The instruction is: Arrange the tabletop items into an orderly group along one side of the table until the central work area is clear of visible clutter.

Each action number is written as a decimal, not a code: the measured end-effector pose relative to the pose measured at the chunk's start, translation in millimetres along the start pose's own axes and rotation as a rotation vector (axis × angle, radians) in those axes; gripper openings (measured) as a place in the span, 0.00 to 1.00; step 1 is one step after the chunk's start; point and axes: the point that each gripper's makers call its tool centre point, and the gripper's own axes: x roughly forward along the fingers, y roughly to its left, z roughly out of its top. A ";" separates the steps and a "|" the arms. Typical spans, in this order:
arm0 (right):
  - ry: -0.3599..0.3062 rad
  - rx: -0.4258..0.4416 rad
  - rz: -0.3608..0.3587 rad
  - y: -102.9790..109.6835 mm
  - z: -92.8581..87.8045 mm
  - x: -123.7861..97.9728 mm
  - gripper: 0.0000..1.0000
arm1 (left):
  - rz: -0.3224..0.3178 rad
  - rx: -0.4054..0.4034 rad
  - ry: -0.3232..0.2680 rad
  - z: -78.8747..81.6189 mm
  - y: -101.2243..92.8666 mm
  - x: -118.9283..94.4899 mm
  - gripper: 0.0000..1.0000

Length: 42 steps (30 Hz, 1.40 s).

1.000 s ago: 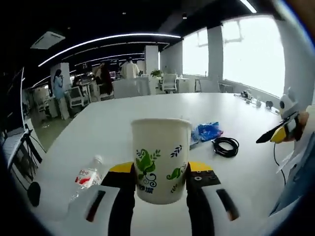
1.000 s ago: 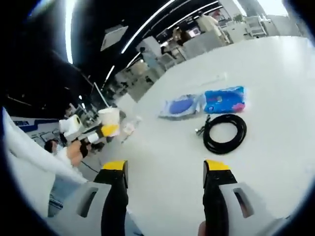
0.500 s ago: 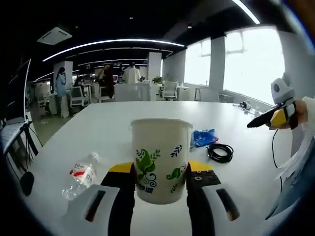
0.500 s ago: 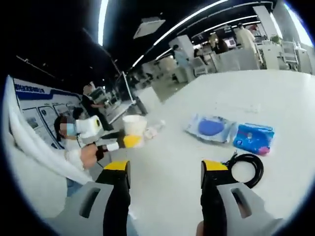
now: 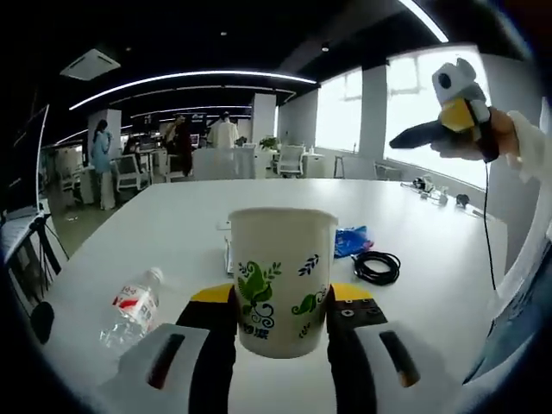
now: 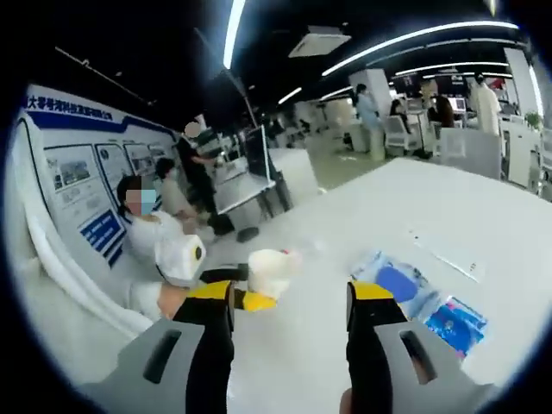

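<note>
The left gripper (image 5: 282, 302) pinches an upright paper cup (image 5: 282, 280) between its jaws above the white table (image 5: 181, 224) — a bottle (image 5: 131, 307) lies beside it, a coiled cable (image 5: 376, 266) farther off. The right gripper (image 6: 289, 297) is raised, jaws spread — nothing between them.

Left gripper (image 5: 282, 304) fingers closed on cup (image 5: 282, 280); right gripper (image 6: 289, 302) fingers apart, empty, raised.

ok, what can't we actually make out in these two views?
- Cup base, left gripper view: cut off behind the left tool; whether it rests on the table can't be told.
- Bottle label, left gripper view: too small to read.
- Blue packet, right gripper view: cut by the edge, blurred.
- Right tool: open, holding nothing.
</note>
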 end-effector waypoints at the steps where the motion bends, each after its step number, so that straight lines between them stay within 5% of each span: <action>1: 0.010 -0.016 -0.001 -1.0 0.6 2.1 0.40 | -0.004 0.005 -0.001 0.0 -1.2 0.1 0.40; 5: 0.073 -0.123 0.035 3.2 16.6 22.8 0.42 | -0.017 0.025 0.002 1.5 -6.2 -1.9 0.40; 8: -0.022 -0.013 0.149 25.0 38.1 39.1 0.39 | -0.021 0.042 -0.001 5.8 -10.9 -4.6 0.40; 10: 0.004 -0.004 0.191 36.9 34.3 44.7 0.30 | -0.023 0.066 0.002 7.1 -13.2 -6.1 0.40; 15: 0.170 -0.238 0.216 57.3 -0.9 60.4 0.29 | -0.042 0.119 0.004 12.0 -24.6 -13.8 0.41; 18: 0.230 -0.215 0.286 71.3 -14.3 60.7 0.26 | -0.057 0.153 0.012 12.9 -30.2 -14.6 0.41; 24: 0.329 -0.301 0.235 58.0 -29.2 61.3 0.20 | -0.090 0.194 -0.014 25.1 -42.5 -11.3 0.41; 28: 0.355 -0.281 0.217 50.0 -35.7 64.6 0.06 | -0.085 0.191 -0.021 28.1 -42.5 -10.9 0.41; 31: 0.356 -0.255 0.230 54.7 -37.6 67.9 0.04 | -0.071 0.213 -0.016 30.1 -41.6 -15.6 0.41; 35: 0.350 -0.328 0.325 70.3 -38.6 68.3 0.00 | -0.071 0.223 -0.016 28.8 -40.1 -24.2 0.41; 39: 0.372 -0.350 0.306 69.1 -40.2 72.6 0.00 | -0.070 0.178 0.005 20.1 -35.2 -28.0 0.42; 42: 0.382 -0.382 0.298 67.3 -42.1 73.1 0.00 | -0.054 0.105 -0.039 22.2 -31.4 -31.7 0.46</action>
